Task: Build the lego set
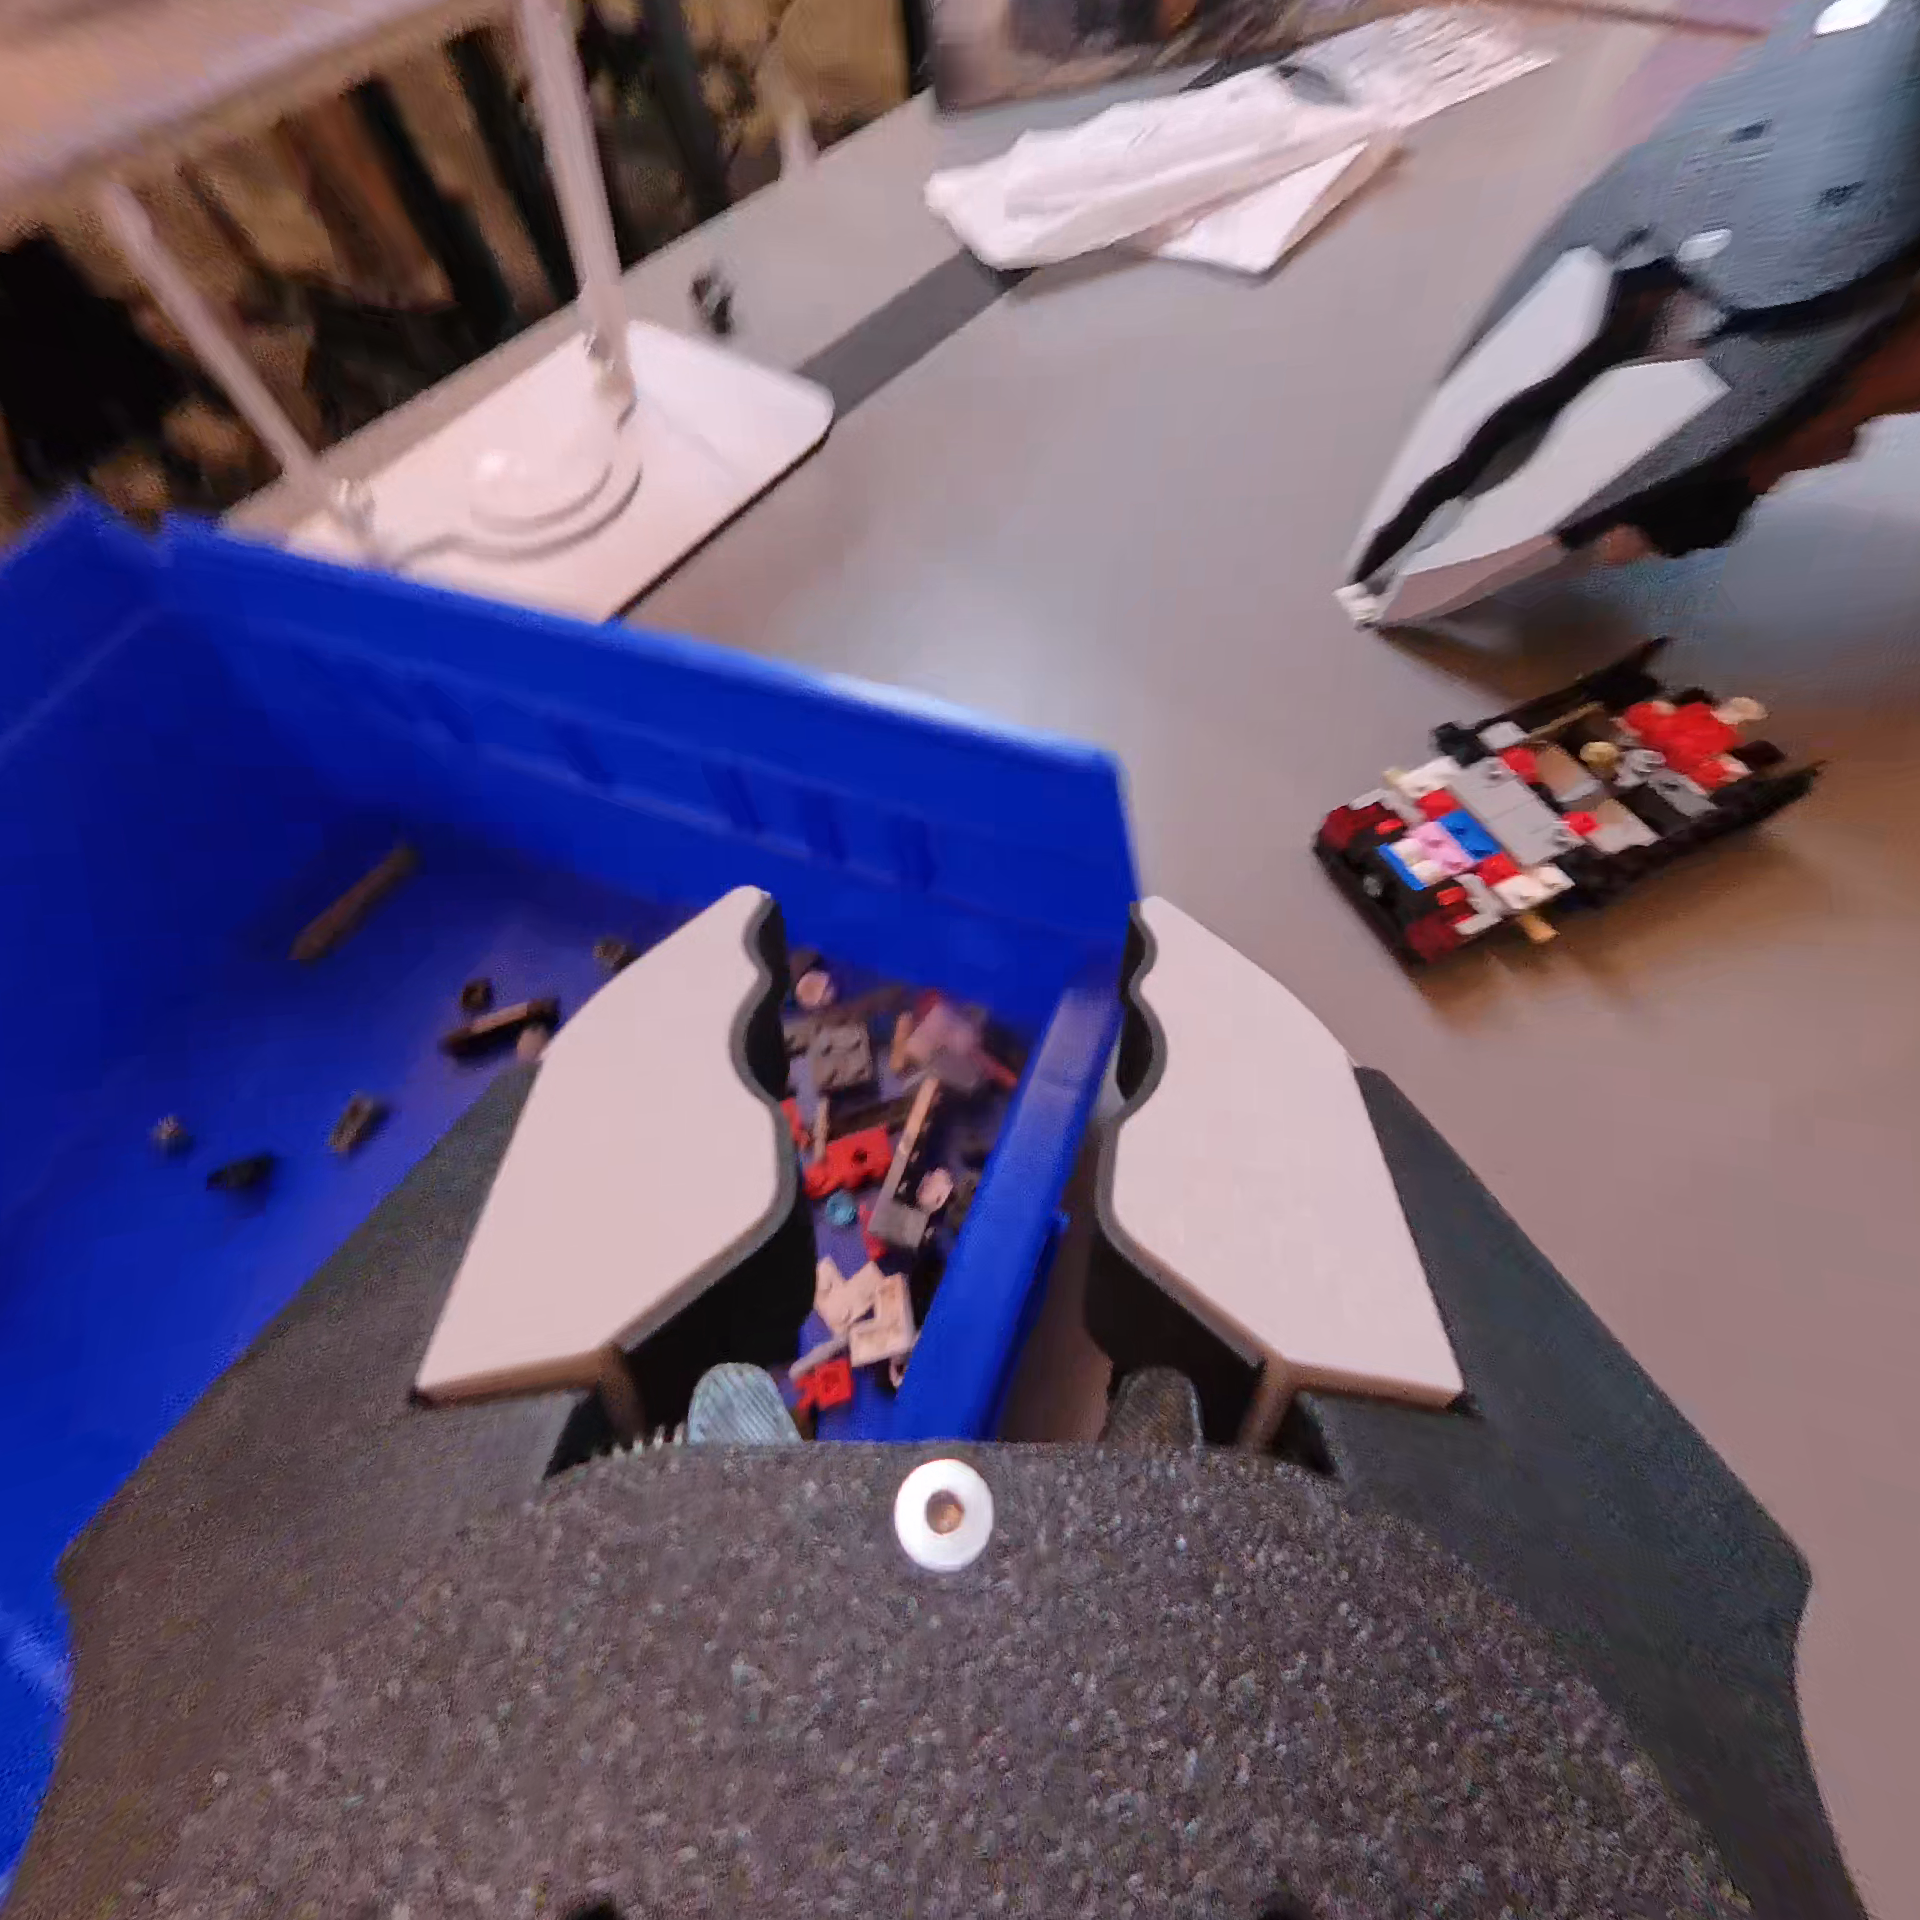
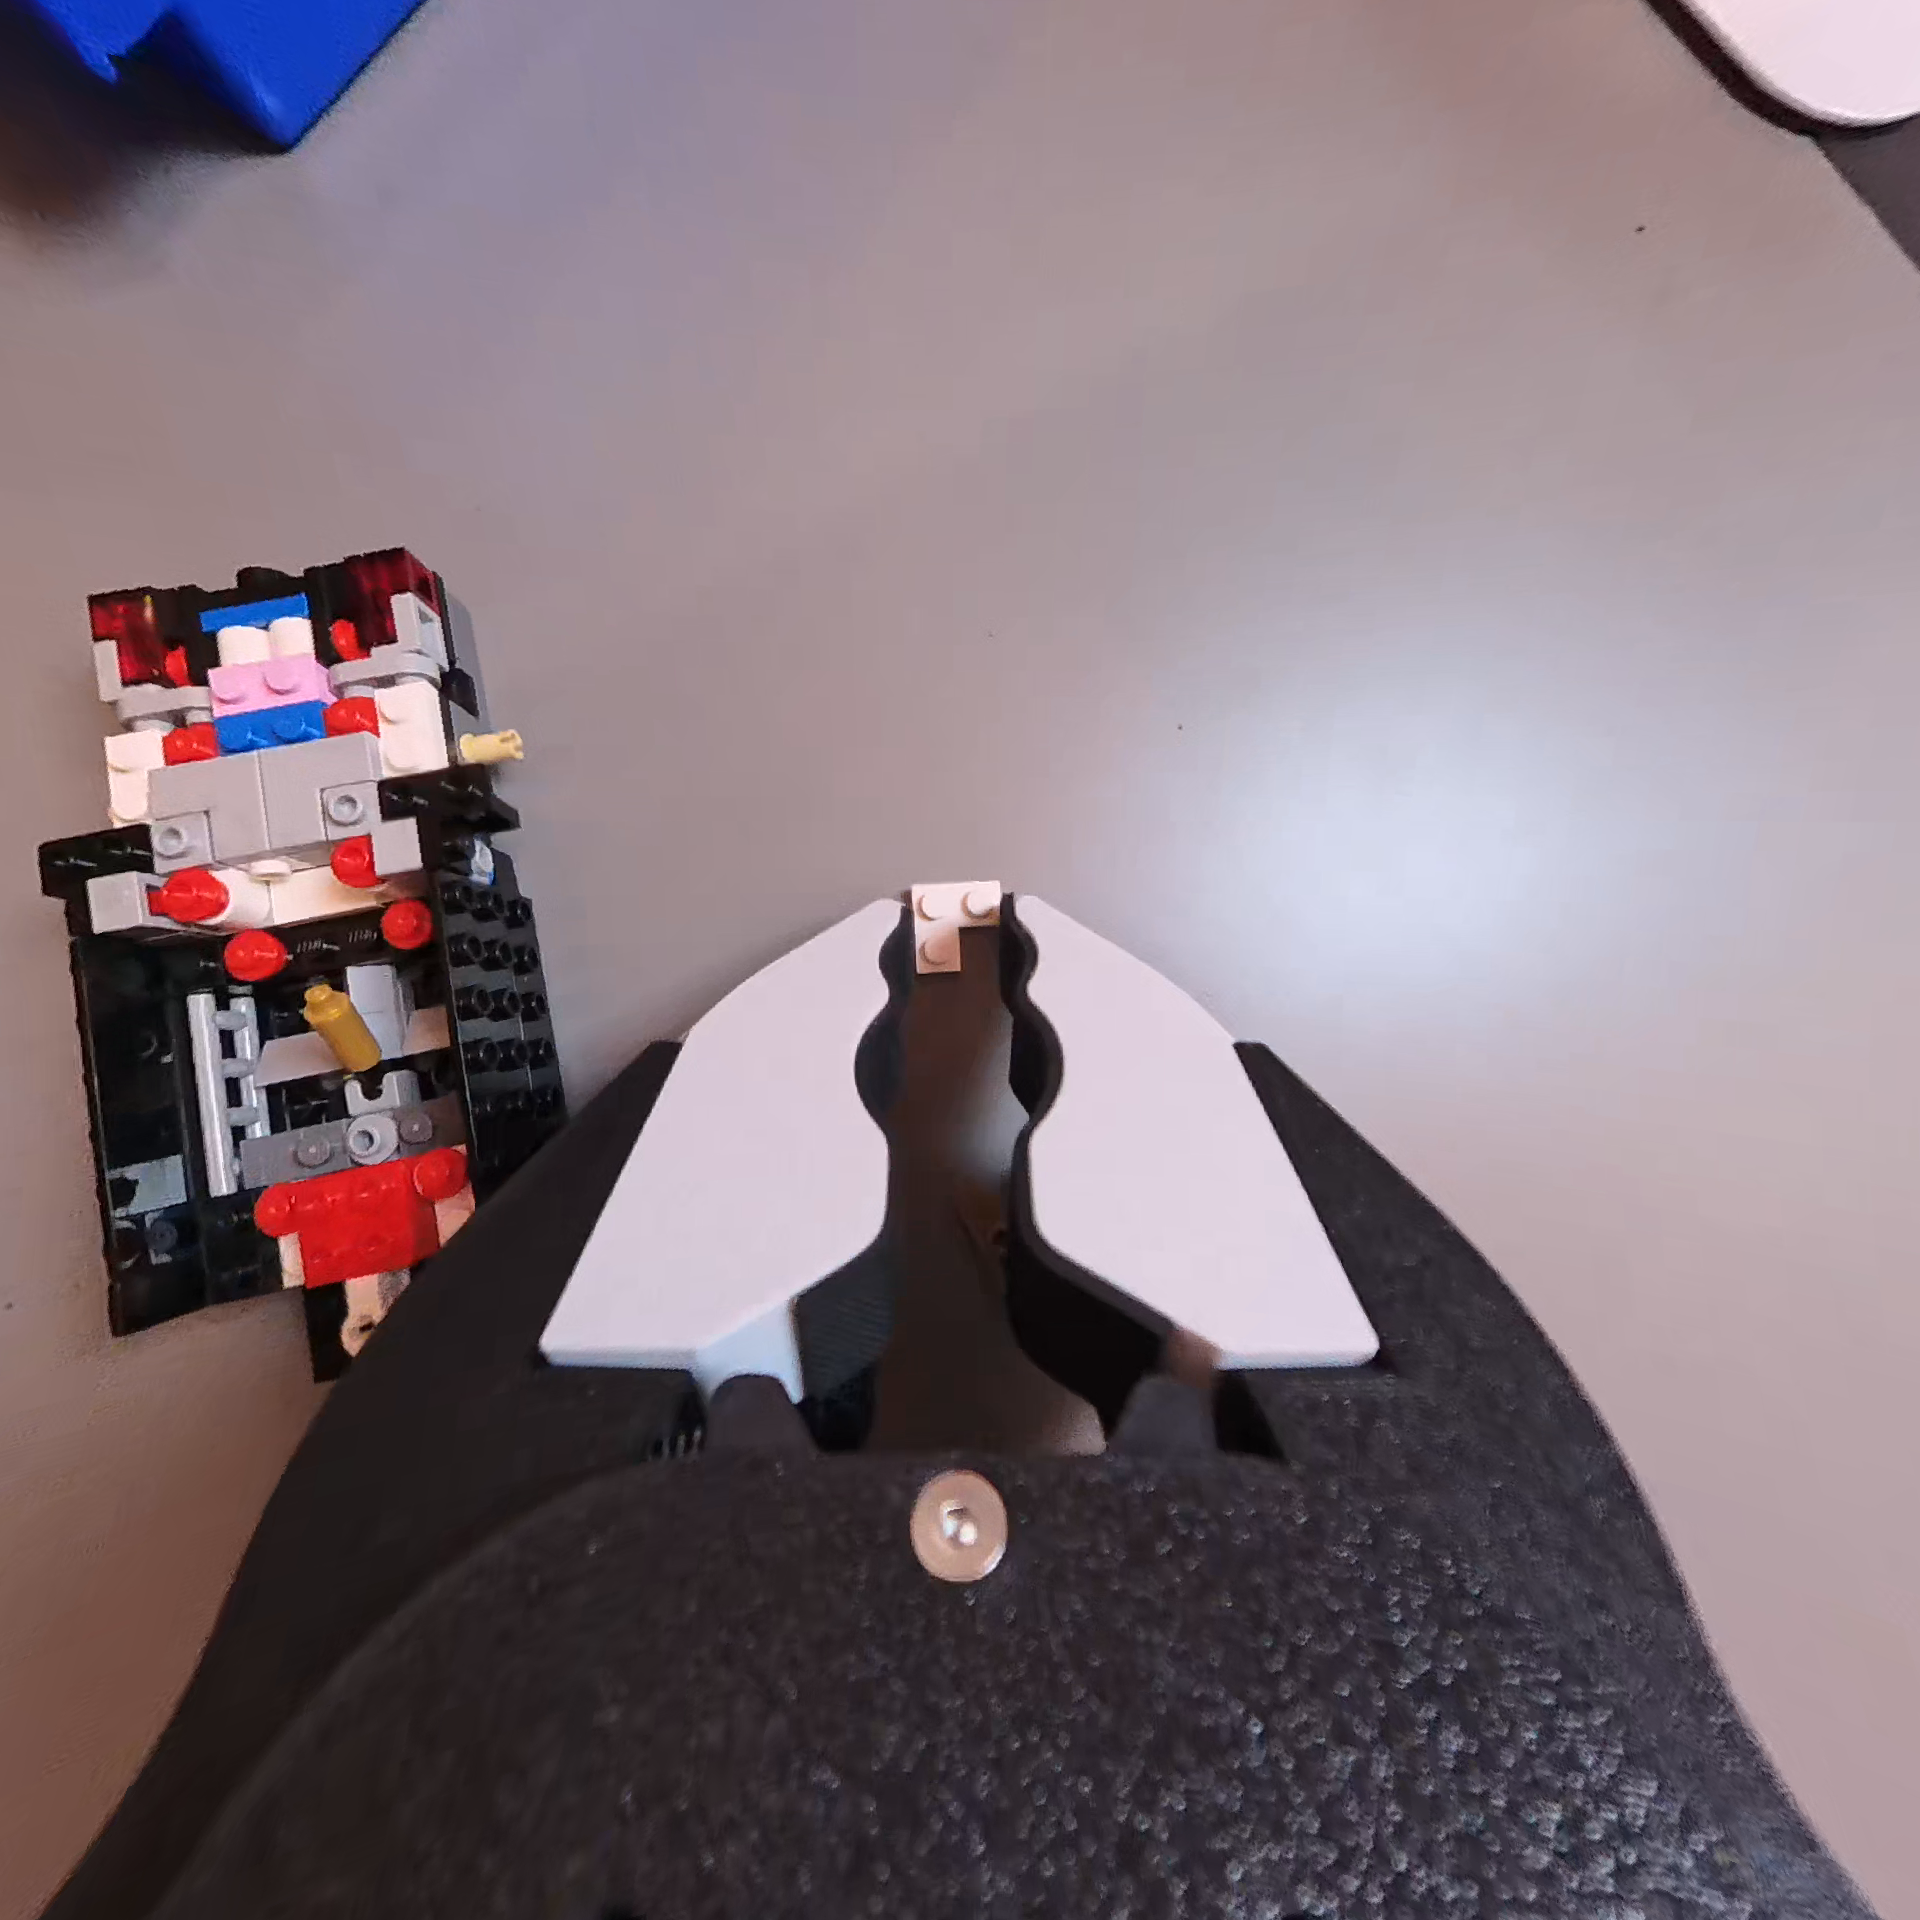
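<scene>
Left wrist cam is sitting close above the corner of the blue plastic bin (image 1: 582, 727), looking obliquely forward and down across the grey tabletop (image 1: 1143, 499) toward the white monitor-stand base (image 1: 582, 457) at the far edge. Right wrist cam is pointing almost straight down at the same tabletop from close range. Both are catching the partly built black, red and grey lego model (image 1: 1558, 805) (image 2: 291, 935) and a bit of the bin (image 2: 208, 52); left cam is also framing the right gripper (image 1: 1361, 603).

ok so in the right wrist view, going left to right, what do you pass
partly built black, red and grey lego model → small white L-shaped lego plate pinched in the right gripper → white rounded base corner
</scene>
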### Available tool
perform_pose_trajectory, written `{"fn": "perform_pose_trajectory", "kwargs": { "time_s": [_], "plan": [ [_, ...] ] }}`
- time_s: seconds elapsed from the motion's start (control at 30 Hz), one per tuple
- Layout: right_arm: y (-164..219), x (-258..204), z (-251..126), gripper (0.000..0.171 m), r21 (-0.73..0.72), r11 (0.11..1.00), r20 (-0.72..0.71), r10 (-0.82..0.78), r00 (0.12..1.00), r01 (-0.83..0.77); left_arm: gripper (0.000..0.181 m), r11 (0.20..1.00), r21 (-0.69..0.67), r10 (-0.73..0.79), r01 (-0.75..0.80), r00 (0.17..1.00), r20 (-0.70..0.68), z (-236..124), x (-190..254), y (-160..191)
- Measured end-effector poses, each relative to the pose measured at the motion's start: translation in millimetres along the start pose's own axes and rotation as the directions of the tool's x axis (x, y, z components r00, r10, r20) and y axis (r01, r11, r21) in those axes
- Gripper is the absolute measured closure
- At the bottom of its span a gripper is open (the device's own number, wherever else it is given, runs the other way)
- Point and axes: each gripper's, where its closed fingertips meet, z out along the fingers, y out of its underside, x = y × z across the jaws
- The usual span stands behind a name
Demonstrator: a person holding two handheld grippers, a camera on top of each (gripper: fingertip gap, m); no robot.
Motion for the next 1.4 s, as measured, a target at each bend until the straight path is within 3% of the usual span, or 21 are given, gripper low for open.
{"fn": "perform_pose_trajectory", "kwargs": {
  "time_s": [0.07, 0.2, 0.3, 0.5, 0.7, 0.8, 0.9, 1.0, 1.13, 1.2, 1.27, 1.4],
  "plan": [
    [-11.0, -15.0, -2.9, 0.156, 0.088, 0.996, 0.076, -0.017, 0.997, 0.010, 0.132, 0.989, 0.079, 0.129, -0.125, 0.990, -0.060, -1.4, 24.0, -12.8],
    [-65.9, -81.7, -42.6, 0.157, 0.367, 0.913, 0.448, -0.006, 0.894, -0.178, 0.141, 0.894, 0.262, 0.407, -0.363, 0.903, -0.140, -3.6, 87.7, -30.5],
    [-85.2, -131.4, -65.8, 0.157, 0.361, 0.876, 0.687, -0.018, 0.727, -0.320, 0.145, 0.802, 0.347, 0.547, -0.486, 0.832, -0.097, -2.9, 120.2, -36.4],
    [-95.8, -152.9, -77.2, 0.164, 0.312, 0.833, 0.812, 0.017, 0.583, -0.458, 0.174, 0.713, 0.409, 0.642, -0.569, 0.764, -0.055, -9.0, 142.8, -39.3],
    [-96.7, -153.8, -79.4, 0.165, 0.292, 0.818, 0.840, 0.027, 0.541, -0.495, 0.175, 0.724, 0.413, 0.631, -0.552, 0.773, -0.073, -11.6, 142.9, -40.4],
    [-96.7, -151.8, -80.0, 0.160, 0.317, 0.820, 0.825, 0.009, 0.565, -0.477, 0.176, 0.720, 0.424, 0.633, -0.549, 0.771, -0.077, -13.3, 143.7, -40.8],
    [-101.1, -132.2, -97.2, 0.157, 0.369, 0.771, 0.825, -0.014, 0.565, -0.520, 0.181, 0.707, 0.420, 0.631, -0.569, 0.776, -0.012, -19.1, 128.5, -46.3],
    [-100.4, -97.2, -111.2, 0.155, 0.438, 0.709, 0.778, 0.009, 0.628, -0.553, 0.181, 0.755, 0.386, 0.552, -0.531, 0.831, 0.065, -26.0, 93.6, -55.8],
    [-92.5, -73.9, -117.5, 0.156, 0.469, 0.684, 0.738, 0.044, 0.674, -0.558, 0.181, 0.788, 0.370, 0.509, -0.493, 0.859, 0.060, -26.0, 78.9, -53.3],
    [-87.8, -70.5, -112.9, 0.156, 0.488, 0.712, 0.686, 0.045, 0.726, -0.505, 0.181, 0.794, 0.337, 0.545, -0.506, 0.838, -0.026, -18.2, 90.7, -39.7],
    [-84.8, -70.8, -108.6, 0.155, 0.501, 0.735, 0.644, 0.036, 0.764, -0.457, 0.180, 0.819, 0.279, 0.561, -0.501, 0.801, -0.210, -10.5, 113.0, -14.3],
    [-80.2, -74.5, -100.0, 0.154, 0.489, 0.765, 0.621, 0.032, 0.783, -0.419, 0.149, 0.875, 0.083, 0.423, -0.477, 0.669, -0.611, -14.2, 158.9, 45.0]
  ]
}}
